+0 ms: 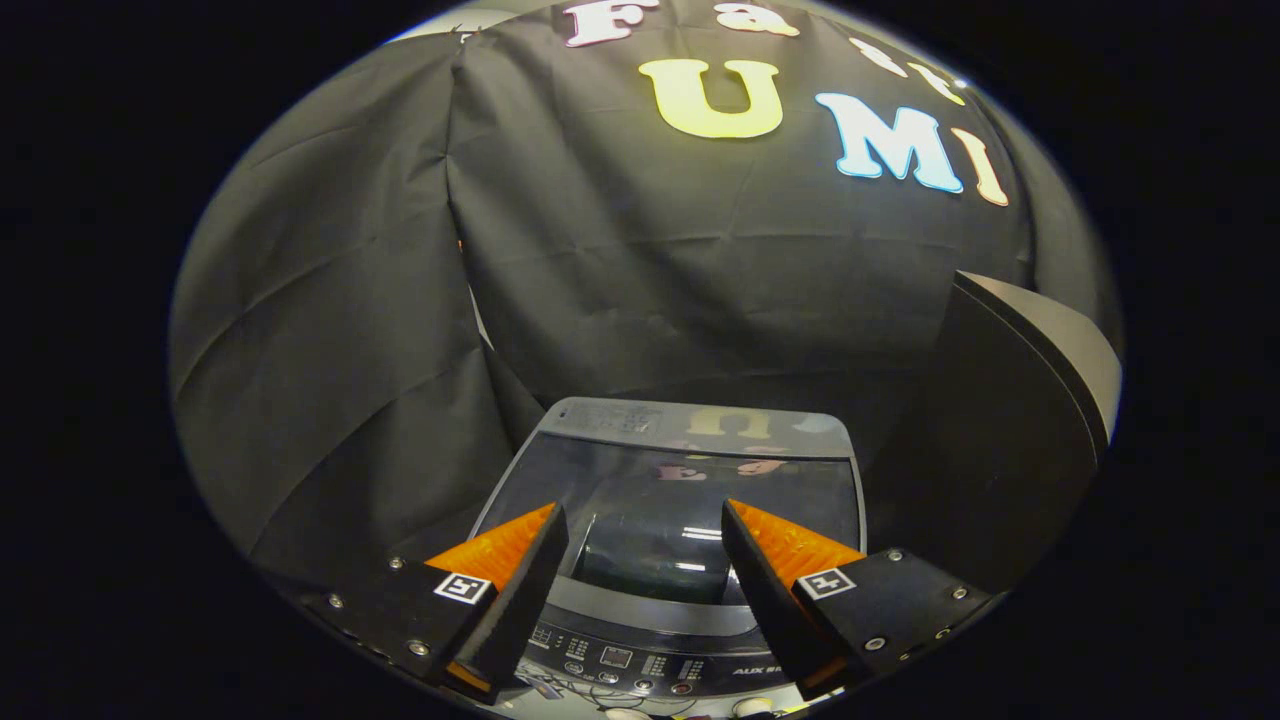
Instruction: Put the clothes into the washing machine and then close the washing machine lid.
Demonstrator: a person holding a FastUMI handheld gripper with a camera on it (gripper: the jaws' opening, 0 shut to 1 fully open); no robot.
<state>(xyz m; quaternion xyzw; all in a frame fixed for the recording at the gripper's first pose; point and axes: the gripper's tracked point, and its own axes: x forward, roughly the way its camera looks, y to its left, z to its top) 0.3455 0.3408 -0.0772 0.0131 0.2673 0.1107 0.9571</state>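
My gripper [645, 520] hangs with its fingers spread, nothing between them. Ahead, the washing machine lid [690, 480] is glossy dark glass; the control panel [640, 655] smooth plastic; the booth wall [330, 330] matt, creased cloth.

Washing machine [680, 470] beyond fingers, glass lid [670, 500] closed.
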